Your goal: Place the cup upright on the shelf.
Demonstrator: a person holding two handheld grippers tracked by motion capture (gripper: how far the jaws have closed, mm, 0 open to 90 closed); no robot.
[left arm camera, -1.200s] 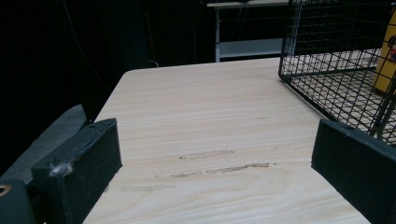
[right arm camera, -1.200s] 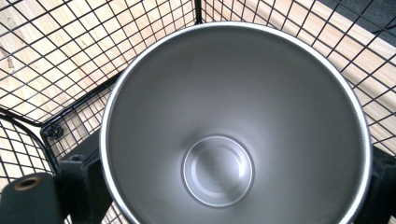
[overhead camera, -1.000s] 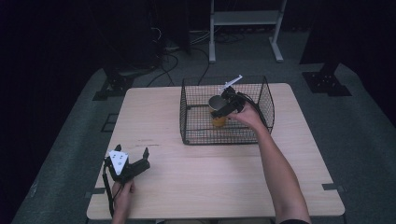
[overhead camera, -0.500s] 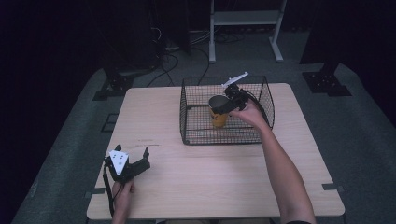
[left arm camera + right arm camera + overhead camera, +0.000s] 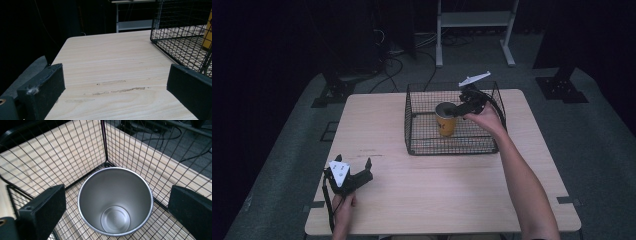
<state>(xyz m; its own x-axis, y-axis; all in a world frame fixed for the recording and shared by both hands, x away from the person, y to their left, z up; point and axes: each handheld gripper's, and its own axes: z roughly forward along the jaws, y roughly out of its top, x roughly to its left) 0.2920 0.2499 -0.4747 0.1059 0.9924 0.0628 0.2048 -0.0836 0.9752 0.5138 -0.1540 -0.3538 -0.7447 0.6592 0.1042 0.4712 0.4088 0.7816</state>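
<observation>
A yellow cup point(image 5: 446, 121) with a steel interior stands upright inside a black wire basket point(image 5: 422, 145) at the far middle of a pale wood worktop point(image 5: 442, 185). The right tool point(image 5: 460, 105), held in the person's right hand point(image 5: 486, 116), hovers over the basket just right of the cup's rim; the right gripper view looks straight down into the cup, with both black jaws spread wide on either side of it and touching nothing. A dark marking shows on the cup's yellow side in the high view, too small to read, and faint embossed lettering on the inner base cannot be made out. The left tool point(image 5: 354, 172) rests on the worktop at the near left corner in the person's left hand point(image 5: 343, 204), well apart from the basket, its jaws wide open and empty. Scuff marks point(image 5: 117, 90) streak the wood between them, and the basket's near corner shows at right.
</observation>
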